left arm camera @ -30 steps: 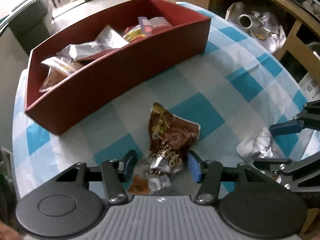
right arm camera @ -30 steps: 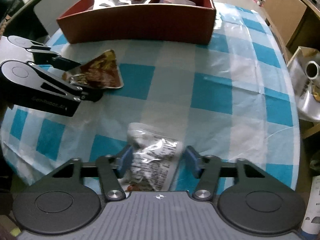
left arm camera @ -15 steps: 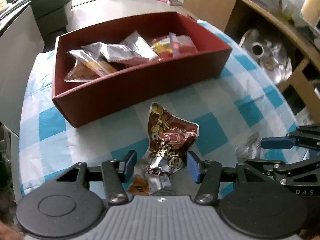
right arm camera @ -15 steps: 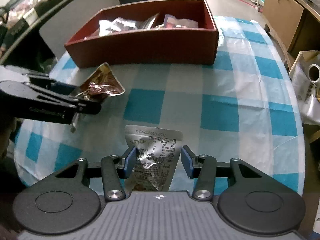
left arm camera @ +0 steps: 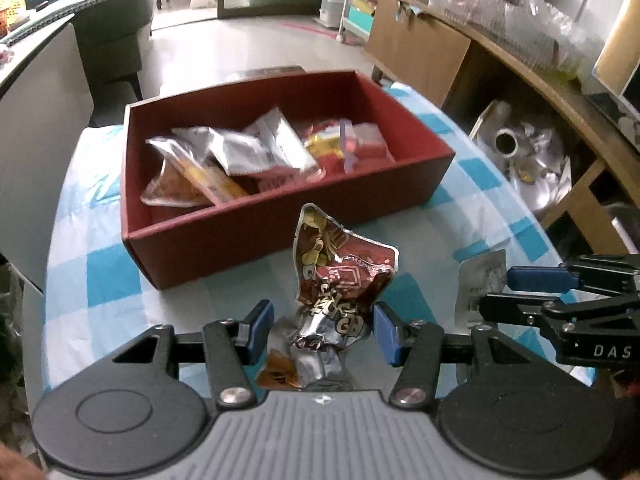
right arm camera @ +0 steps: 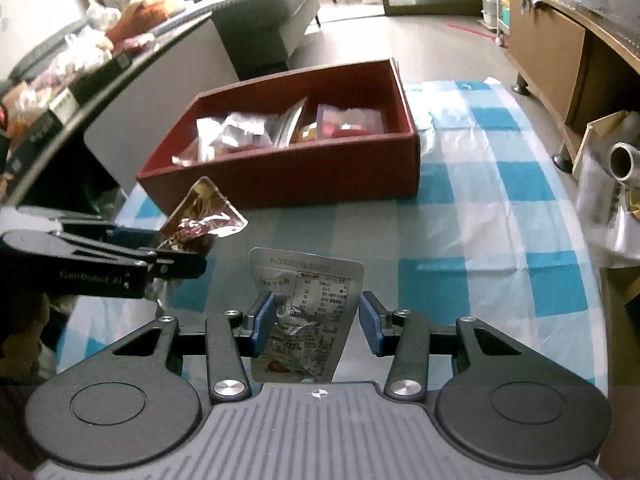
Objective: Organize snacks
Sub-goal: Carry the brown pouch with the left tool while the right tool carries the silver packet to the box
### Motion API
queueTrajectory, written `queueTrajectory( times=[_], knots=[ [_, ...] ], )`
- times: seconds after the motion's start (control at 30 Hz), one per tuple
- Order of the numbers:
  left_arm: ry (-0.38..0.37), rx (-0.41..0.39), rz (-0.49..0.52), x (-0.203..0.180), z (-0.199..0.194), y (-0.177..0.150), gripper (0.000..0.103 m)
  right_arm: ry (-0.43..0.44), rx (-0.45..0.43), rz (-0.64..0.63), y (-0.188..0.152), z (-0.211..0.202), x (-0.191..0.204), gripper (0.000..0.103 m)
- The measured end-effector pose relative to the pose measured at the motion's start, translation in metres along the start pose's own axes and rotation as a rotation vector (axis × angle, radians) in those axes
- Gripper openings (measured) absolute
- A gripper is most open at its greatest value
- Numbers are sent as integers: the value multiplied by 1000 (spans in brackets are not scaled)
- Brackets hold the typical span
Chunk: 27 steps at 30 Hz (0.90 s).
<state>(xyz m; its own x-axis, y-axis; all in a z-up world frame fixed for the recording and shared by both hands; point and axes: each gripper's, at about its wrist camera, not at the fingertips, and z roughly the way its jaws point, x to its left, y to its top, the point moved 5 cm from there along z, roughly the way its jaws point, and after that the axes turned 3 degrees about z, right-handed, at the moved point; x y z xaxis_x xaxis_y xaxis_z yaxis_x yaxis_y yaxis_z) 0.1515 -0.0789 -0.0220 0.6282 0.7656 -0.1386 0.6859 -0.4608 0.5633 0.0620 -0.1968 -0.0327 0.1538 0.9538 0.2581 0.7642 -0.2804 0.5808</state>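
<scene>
Brown snack packet point(left arm camera: 340, 292): crumpled, printed brown and red foil, held upright between the blue pads of the left gripper point(left arm camera: 323, 332), off the tablecloth, just in front of the box.
Silver snack packet point(right arm camera: 308, 316): foil pouch with its printed label facing the camera, pinched at its lower part by the right gripper point(right arm camera: 312, 326), raised above the table.
Left gripper: closed on the brown packet.
Right gripper: closed on the silver packet, beside the left one.
Red box point(left arm camera: 416, 184): open-topped, holding several packets in 2 compartments.
Tablecloth point(right arm camera: 480, 240): blue and white checks, box resting on it.
Cabinet point(left arm camera: 416, 44): wooden, beyond the table.
</scene>
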Motion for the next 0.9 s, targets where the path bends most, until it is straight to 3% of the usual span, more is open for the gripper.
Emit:
queueTrajectory(
  times=[0.9],
  knots=[
    [17,-129,-63,9,-10,55,48,53,-176,24,79,-10,13,53]
  ],
)
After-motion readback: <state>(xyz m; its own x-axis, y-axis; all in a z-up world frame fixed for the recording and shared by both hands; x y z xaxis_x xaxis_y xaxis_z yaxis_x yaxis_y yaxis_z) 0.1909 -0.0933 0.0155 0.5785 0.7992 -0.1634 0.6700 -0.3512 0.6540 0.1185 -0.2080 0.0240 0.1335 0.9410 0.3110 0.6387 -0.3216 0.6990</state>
